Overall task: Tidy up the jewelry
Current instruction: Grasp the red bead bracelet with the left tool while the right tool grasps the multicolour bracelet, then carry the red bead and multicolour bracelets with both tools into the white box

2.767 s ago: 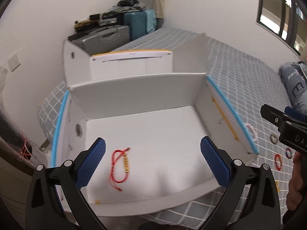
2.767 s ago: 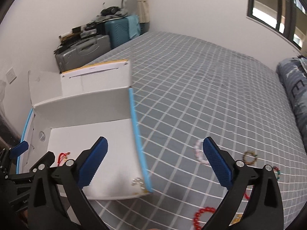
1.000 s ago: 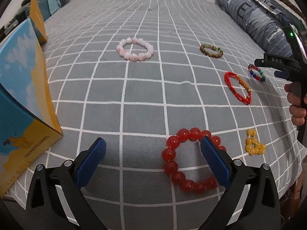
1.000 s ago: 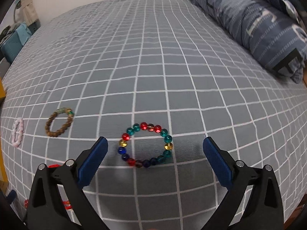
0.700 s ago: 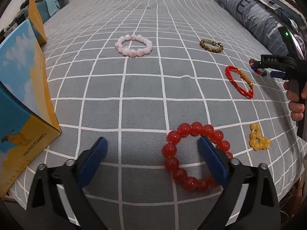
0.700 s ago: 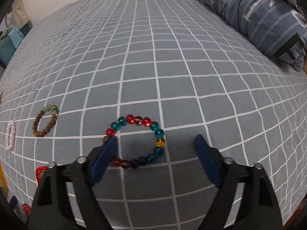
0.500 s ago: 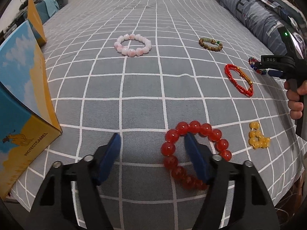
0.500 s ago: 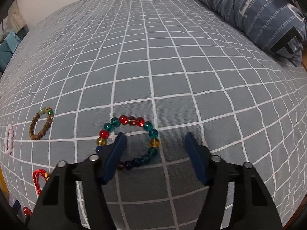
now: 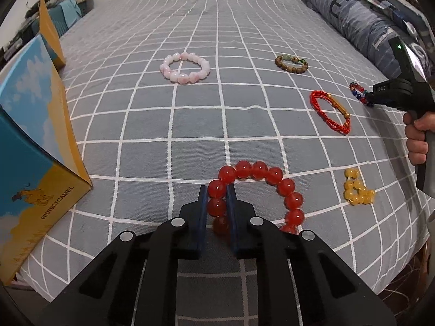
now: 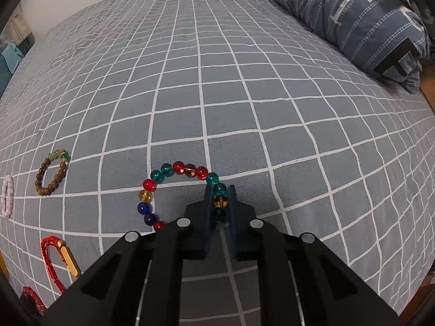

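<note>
My left gripper (image 9: 217, 194) is shut on the left side of a large red bead bracelet (image 9: 274, 179) that lies on the grey checked bedsheet (image 9: 190, 125). My right gripper (image 10: 219, 197) is shut on the right side of a multicolour bead bracelet (image 10: 168, 172), also resting on the sheet. The right gripper's body (image 9: 399, 92) shows at the right edge of the left wrist view, with that bracelet (image 9: 358, 92) partly hidden behind it.
Other bracelets lie on the sheet: pink beads (image 9: 186, 67), brown wooden beads (image 9: 291, 64), a red cord with a gold tube (image 9: 330, 111), and a yellow bead clump (image 9: 356, 188). A blue-and-yellow box (image 9: 30, 146) stands at the left. A folded striped quilt (image 10: 367, 19) lies at the far right.
Both grippers have closed from wide open. The left one closed on the red bead bracelet and the right one on the multicolour bracelet, after both moved from the white box to the bed.
</note>
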{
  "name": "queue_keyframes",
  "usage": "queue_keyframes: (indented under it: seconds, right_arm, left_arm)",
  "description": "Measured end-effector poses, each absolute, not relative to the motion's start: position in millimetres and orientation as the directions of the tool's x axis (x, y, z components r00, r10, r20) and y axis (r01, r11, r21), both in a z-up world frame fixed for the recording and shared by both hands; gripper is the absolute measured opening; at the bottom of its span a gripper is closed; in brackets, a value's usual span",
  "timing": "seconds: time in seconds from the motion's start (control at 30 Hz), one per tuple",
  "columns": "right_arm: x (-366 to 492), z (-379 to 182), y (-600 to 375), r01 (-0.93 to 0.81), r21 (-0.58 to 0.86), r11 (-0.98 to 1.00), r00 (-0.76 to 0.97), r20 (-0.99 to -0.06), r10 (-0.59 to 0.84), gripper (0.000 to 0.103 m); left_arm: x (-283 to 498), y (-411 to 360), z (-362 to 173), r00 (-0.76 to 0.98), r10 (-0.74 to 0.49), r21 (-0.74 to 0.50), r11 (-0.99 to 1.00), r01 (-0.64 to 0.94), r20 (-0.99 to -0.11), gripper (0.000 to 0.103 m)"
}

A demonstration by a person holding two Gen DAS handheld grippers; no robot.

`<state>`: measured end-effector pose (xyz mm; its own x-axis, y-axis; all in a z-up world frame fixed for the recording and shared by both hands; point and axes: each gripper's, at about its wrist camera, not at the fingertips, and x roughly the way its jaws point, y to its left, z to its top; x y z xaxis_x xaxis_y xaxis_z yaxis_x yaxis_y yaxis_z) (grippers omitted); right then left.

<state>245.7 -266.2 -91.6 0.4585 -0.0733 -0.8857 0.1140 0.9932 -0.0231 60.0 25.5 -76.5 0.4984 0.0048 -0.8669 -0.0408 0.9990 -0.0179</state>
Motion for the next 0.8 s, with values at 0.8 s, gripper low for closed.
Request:
queue_keyframes:
  seconds: [0.8]
  right_arm:
    - [213.8,-39.0,-270.4,0.080,0.102,0.992,0.560,-0.828,0.040,0.009]
  left_arm:
    - [54.0,14.1,-24.2,0.561,-0.029,-0.060,0.997,-0.038,-0.828,0.013]
